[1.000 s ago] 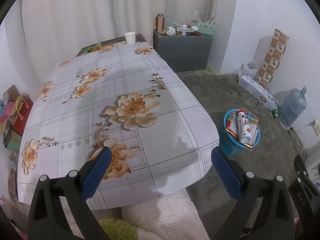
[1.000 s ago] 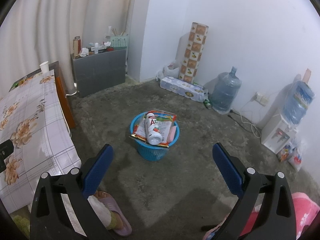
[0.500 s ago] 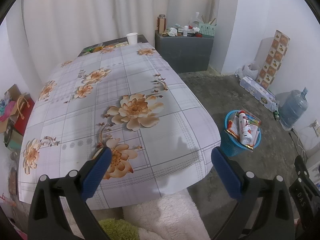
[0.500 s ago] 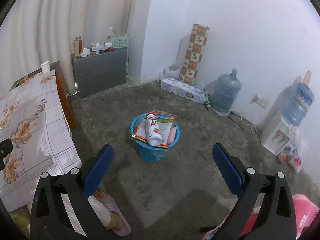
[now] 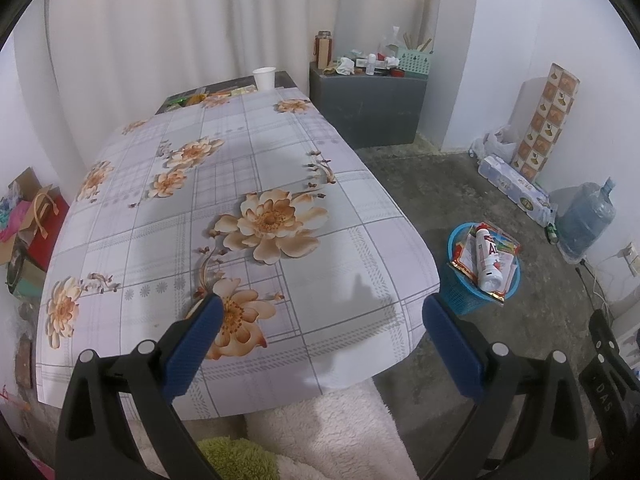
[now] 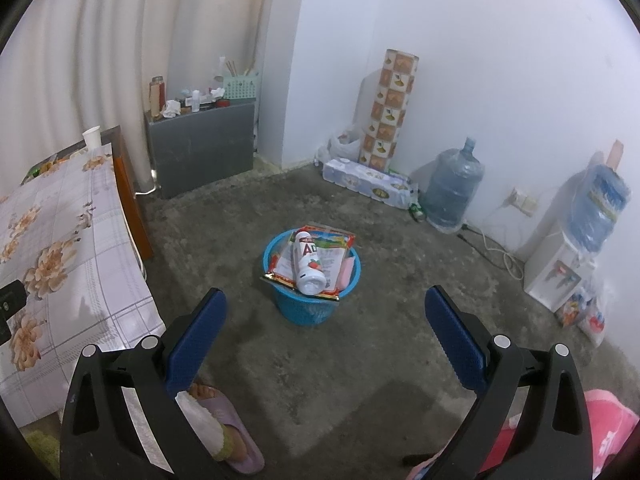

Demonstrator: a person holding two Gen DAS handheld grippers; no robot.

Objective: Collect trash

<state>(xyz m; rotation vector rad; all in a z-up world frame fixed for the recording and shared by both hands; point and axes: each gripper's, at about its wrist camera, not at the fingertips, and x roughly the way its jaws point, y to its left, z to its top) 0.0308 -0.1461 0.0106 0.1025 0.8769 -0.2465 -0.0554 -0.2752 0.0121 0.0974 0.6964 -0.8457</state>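
A blue plastic basket [image 6: 308, 312] stands on the concrete floor, holding a white bottle [image 6: 306, 268] and flat snack wrappers [image 6: 332, 248]. It also shows in the left wrist view [image 5: 464, 304] right of the table. My right gripper [image 6: 326, 336] is open and empty, held above the floor in front of the basket. My left gripper [image 5: 320, 340] is open and empty over the near edge of the floral-cloth table [image 5: 240, 208]. A white paper cup [image 5: 264, 78] stands at the table's far end.
A grey cabinet [image 5: 368, 108] with clutter stands behind the table. Water jugs [image 6: 452, 188], a dispenser [image 6: 560, 272], a patterned roll [image 6: 390, 108] and a bottle pack [image 6: 368, 184] line the right wall. A foot in a slipper [image 6: 224, 436] is near my right gripper.
Both views have shifted only slightly; the left gripper has drifted a little toward the table. Both grippers stay open and empty.
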